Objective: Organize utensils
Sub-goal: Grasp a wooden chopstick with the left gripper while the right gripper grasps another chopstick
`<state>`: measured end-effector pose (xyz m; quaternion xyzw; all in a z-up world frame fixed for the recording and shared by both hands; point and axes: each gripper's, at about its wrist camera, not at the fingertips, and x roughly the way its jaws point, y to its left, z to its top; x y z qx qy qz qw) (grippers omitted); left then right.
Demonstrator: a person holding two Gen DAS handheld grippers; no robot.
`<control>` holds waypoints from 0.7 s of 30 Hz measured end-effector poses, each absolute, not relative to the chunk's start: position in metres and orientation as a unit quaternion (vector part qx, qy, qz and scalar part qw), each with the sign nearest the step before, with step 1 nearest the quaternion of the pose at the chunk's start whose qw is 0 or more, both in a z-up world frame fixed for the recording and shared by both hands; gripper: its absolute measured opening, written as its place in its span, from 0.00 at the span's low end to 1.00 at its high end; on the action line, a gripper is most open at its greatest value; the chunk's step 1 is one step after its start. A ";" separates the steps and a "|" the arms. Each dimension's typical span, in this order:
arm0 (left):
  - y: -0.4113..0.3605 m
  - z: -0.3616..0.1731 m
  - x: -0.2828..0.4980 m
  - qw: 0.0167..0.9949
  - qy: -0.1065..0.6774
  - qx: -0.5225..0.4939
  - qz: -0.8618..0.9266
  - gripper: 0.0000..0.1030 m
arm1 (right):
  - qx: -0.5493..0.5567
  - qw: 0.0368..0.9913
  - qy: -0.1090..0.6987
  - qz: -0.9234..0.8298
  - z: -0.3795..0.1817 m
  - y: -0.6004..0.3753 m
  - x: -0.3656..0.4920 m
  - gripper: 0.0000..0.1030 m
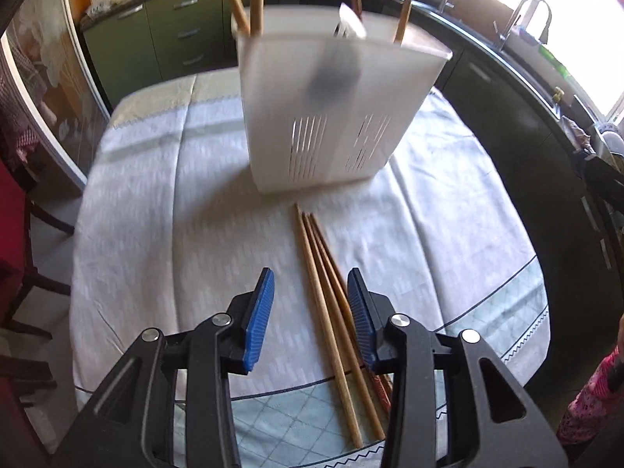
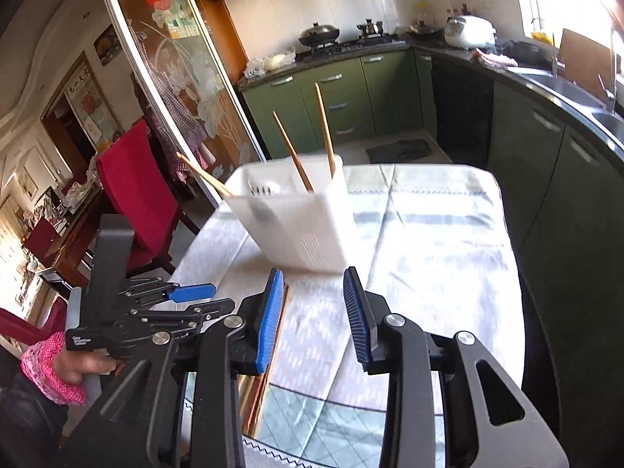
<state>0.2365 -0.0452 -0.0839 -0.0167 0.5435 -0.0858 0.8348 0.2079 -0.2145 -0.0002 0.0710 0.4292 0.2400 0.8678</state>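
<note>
- Low in the left wrist view, the left gripper [image 1: 311, 314] hangs over the cloth-covered table [image 1: 163, 234], its blue pads partly apart and pressing on nothing.
- Between and below those pads lie loose wooden chopsticks [image 1: 318, 273], running from frame centre toward the lower edge.
- Above centre stands the white slotted utensil holder [image 1: 331, 117], with several chopsticks upright in it.
- Low in the right wrist view, the right gripper [image 2: 314, 314] is likewise partly open and empty, the holder just beyond it.

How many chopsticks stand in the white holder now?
3 chopsticks stick up from the white holder: two near its far corner, one leaning out left. Shorter ones may be hidden inside.
</note>
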 end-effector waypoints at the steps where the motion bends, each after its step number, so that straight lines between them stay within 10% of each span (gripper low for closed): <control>1: -0.045 -0.095 0.239 0.828 0.555 -0.017 -0.081 0.31 | 0.074 0.864 0.437 0.238 -0.009 -0.218 0.206 0.32; 21: -0.067 -0.140 0.265 0.803 0.594 0.027 -0.036 0.12 | 0.089 0.840 0.472 0.254 -0.045 -0.217 0.209 0.34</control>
